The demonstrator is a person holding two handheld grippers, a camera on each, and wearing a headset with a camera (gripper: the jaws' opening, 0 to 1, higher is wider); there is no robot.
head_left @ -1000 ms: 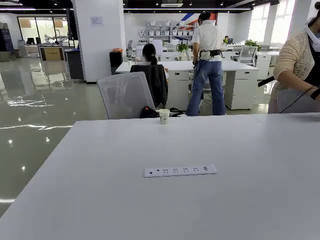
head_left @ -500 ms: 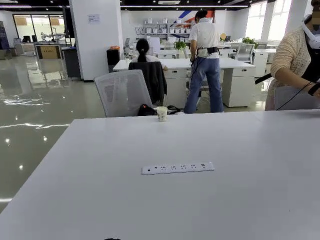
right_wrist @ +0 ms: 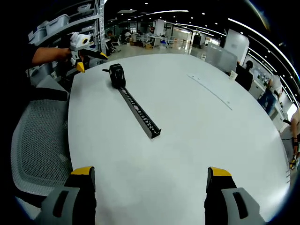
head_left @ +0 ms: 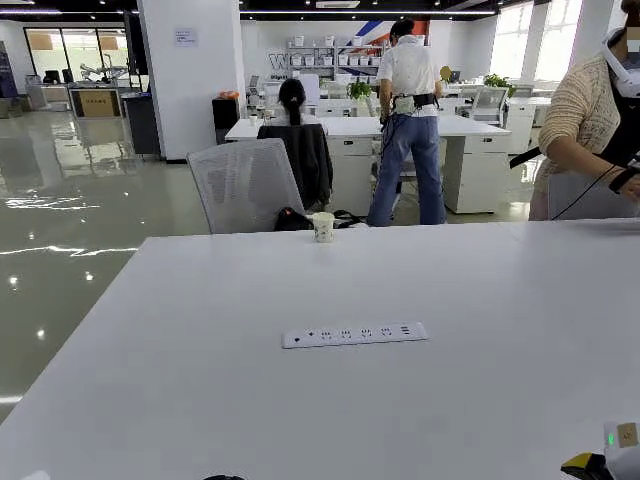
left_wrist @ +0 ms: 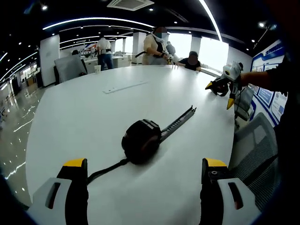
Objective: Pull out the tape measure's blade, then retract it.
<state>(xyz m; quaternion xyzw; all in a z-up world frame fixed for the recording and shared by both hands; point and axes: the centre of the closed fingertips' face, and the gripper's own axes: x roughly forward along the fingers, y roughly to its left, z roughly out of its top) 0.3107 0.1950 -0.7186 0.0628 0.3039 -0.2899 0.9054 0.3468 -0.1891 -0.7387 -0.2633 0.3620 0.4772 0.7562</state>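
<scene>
Entering the head view's lower right corner since half a second ago is part of a gripper (head_left: 610, 455), with a yellow tip and a green light. The power strip (head_left: 354, 335) and paper cup (head_left: 323, 227) lie as before on the white desk (head_left: 200, 380). No writing is legible: the pillar notice (head_left: 186, 37) is too small to read. The left gripper (left_wrist: 144, 164) has its jaws wide apart and empty, with the black tape measure (left_wrist: 142, 139) on the desk just ahead between them. Its blade (left_wrist: 178, 123) is drawn out flat, away from the case. The right gripper (right_wrist: 151, 171) also has its jaws wide apart and empty. It faces the blade's hook end, well apart from the case.
</scene>
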